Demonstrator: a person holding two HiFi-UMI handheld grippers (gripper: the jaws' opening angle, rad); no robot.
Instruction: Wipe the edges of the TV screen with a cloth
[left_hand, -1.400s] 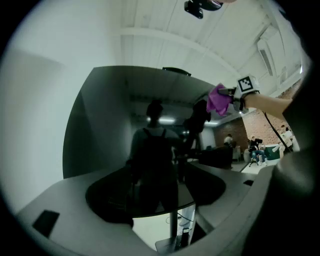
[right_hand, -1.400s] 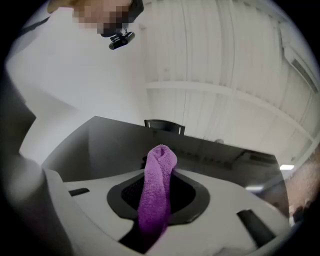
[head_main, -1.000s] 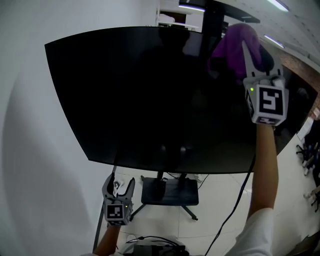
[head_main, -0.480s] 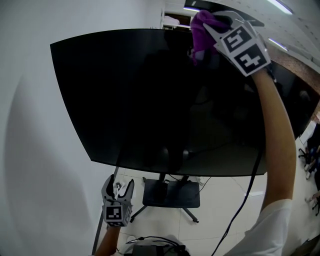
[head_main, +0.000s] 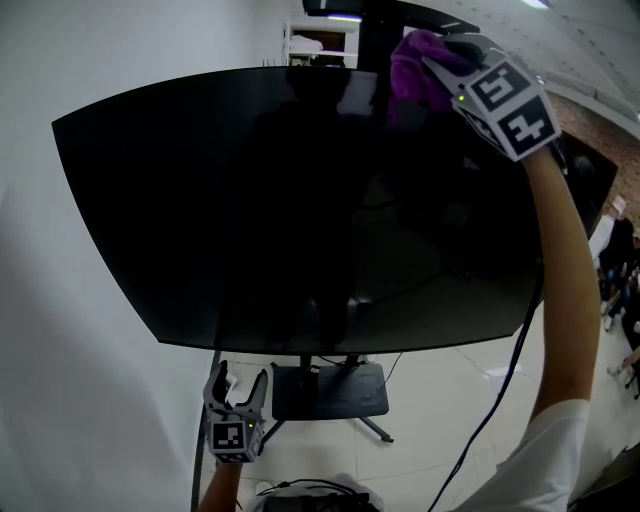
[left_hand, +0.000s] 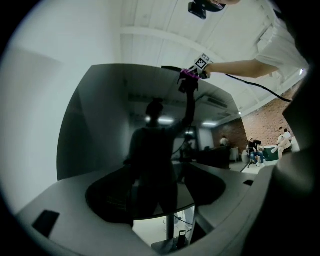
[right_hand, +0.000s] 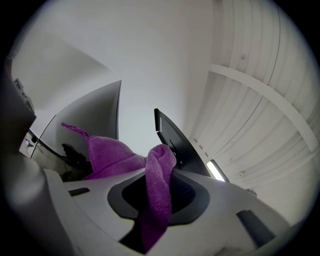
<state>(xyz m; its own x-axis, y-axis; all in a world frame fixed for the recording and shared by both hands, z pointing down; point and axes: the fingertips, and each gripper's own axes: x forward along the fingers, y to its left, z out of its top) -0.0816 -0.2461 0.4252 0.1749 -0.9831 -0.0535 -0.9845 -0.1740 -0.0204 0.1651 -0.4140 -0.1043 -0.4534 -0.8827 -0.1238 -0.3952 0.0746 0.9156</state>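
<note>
Head view: right gripper (head_main: 442, 60) raised to the top edge of the TV screen (head_main: 280, 200), jaws clamped on the purple cloth (head_main: 412, 72), cloth bunched against that edge | left gripper (head_main: 237, 384) low, beneath the screen's bottom edge, jaws apart, nothing between them.

No readable text, brand or number anywhere. Only square black-and-white marker patterns show, on the cube of the right gripper (head_main: 440, 62) and the cube of the left gripper (head_main: 240, 381). They are coded blocks, not letters.
</note>
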